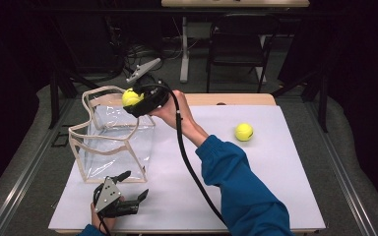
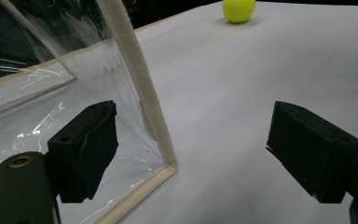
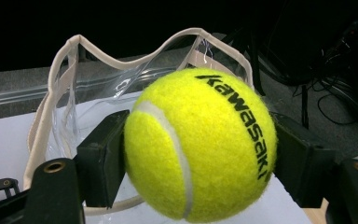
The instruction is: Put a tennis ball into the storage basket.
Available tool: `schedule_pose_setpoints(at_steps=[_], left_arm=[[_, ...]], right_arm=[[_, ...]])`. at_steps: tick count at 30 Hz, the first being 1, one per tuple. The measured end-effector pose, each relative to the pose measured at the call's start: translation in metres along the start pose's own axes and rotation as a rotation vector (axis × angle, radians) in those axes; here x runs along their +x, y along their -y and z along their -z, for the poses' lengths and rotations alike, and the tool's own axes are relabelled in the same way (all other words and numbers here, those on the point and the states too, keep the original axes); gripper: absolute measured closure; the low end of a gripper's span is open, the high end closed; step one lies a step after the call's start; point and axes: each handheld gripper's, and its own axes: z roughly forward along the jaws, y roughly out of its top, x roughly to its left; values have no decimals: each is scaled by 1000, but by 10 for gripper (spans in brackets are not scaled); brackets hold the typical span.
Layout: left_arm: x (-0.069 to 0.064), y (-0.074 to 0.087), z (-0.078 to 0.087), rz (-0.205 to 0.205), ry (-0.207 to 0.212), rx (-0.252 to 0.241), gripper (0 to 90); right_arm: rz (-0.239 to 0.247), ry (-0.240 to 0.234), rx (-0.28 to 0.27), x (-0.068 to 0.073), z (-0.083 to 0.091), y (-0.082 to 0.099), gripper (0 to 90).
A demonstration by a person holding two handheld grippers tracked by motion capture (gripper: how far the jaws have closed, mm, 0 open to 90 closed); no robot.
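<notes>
— Two tennis balls on your table, right? Where is each one?

— One tennis ball (image 3: 200, 144) sits clenched between the jaws of your right gripper (image 1: 137, 100), pads pressing it from both sides. You hold it up over the open top of the clear bag (image 1: 113, 135), at its far edge. In the right gripper view the black lettering on the felt faces you, with the bag's cream rim behind it.

— And the other?

— Your second ball (image 1: 244, 132) lies loose on the white table (image 1: 275, 187), well apart from the bag, off to the right.

— What about my left hand?

— Your left gripper (image 1: 134, 184) rests low at the near side, jaws spread wide and grasping nothing. In the left gripper view, one jaw stands in front of the bag's clear wall, the other over bare table, with the bag's near corner seam between them.
</notes>
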Motion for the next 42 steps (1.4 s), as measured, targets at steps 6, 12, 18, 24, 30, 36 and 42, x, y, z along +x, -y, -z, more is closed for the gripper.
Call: schedule_pose_setpoints(at_steps=[6, 12, 18, 24, 30, 36, 42], left_arm=[[0, 0, 1, 4, -2, -5, 160], [0, 0, 0, 3, 0, -5, 160], [0, 0, 1, 2, -1, -4, 160], [0, 0, 1, 3, -1, -5, 160], [0, 0, 1, 1, -1, -5, 160], [0, 0, 1, -1, 0, -4, 160], [0, 0, 1, 2, -1, -4, 160]], right_arm=[[3, -7, 9, 3, -6, -5, 263], [17, -10, 19, 6, -11, -9, 263], [19, -13, 32, 7, -16, -9, 262], [18, -20, 35, 8, -20, -9, 262], [26, -25, 38, 12, -23, -11, 262], [46, -37, 46, 19, -27, -13, 262], [45, -49, 50, 22, -30, -14, 261]])
